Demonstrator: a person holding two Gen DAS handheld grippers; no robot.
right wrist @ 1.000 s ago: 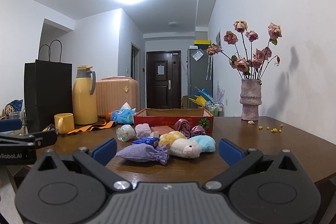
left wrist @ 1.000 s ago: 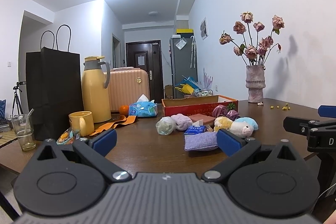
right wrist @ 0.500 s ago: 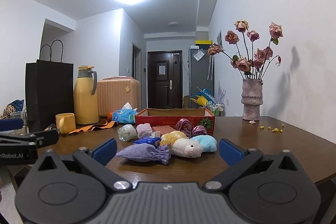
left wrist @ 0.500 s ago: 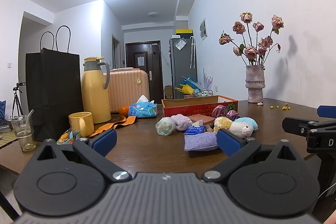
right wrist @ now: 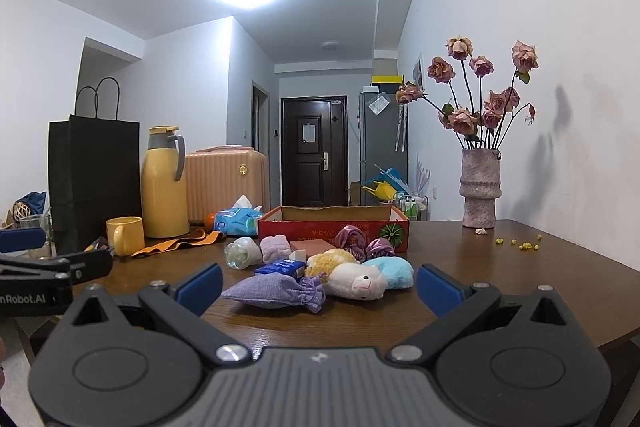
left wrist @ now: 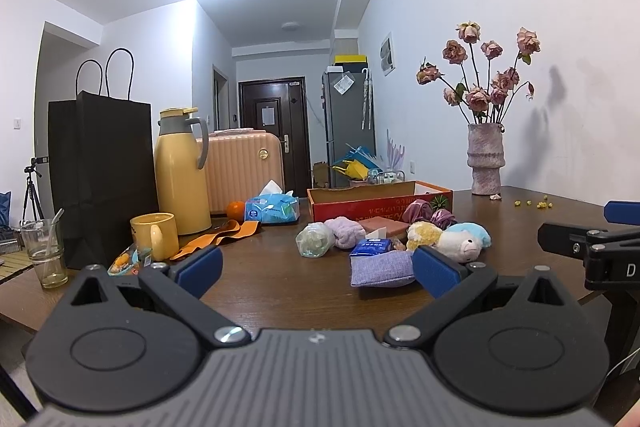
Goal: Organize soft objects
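A pile of soft things lies mid-table in front of a red cardboard box (right wrist: 332, 229) (left wrist: 380, 205): a purple drawstring pouch (right wrist: 276, 291) (left wrist: 380, 269), a white-and-blue plush sheep (right wrist: 360, 281) (left wrist: 460, 243), a yellow plush (right wrist: 328, 261), a pink rolled cloth (right wrist: 275, 247) (left wrist: 347, 231), purple scrunchies (right wrist: 352, 237) and a blue tissue pack (right wrist: 282, 267). My left gripper (left wrist: 316, 267) is open and empty, short of the pile. My right gripper (right wrist: 318, 285) is open too, the pouch just beyond its fingertips.
On the wooden table (left wrist: 272, 291) stand a black paper bag (left wrist: 102, 171), a yellow thermos (left wrist: 182, 171), a yellow mug (left wrist: 154, 235), a glass (left wrist: 44, 251), a blue wipes pack (left wrist: 272, 209) and a vase of dried roses (right wrist: 480, 183). A pink suitcase (right wrist: 226, 183) sits behind.
Both grippers have drifted very slightly; the scene is otherwise the same and nothing was picked up.
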